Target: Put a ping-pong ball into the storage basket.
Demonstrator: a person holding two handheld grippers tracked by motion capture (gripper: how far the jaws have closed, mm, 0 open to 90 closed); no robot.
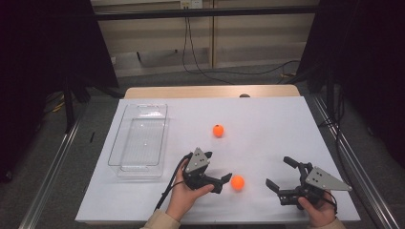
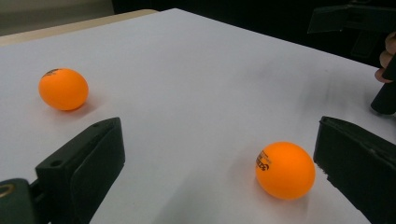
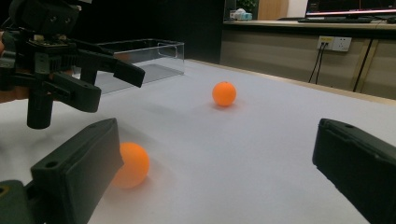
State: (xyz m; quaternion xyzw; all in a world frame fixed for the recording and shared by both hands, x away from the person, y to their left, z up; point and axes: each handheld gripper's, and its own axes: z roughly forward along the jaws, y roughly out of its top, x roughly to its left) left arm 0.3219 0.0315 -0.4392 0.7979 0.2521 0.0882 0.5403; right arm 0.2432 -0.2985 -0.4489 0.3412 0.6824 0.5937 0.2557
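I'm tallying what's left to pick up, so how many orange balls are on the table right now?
2. One ball lies near the front, just right of the open left gripper. The other ball sits farther back, mid-table, right of the clear bin. None seems hidden.

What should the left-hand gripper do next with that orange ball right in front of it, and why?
Probably ease the left gripper forward a little, then close. Its jaws stand open, and the near orange ball lies just ahead on the table, close beside one jaw, not yet squarely between them.
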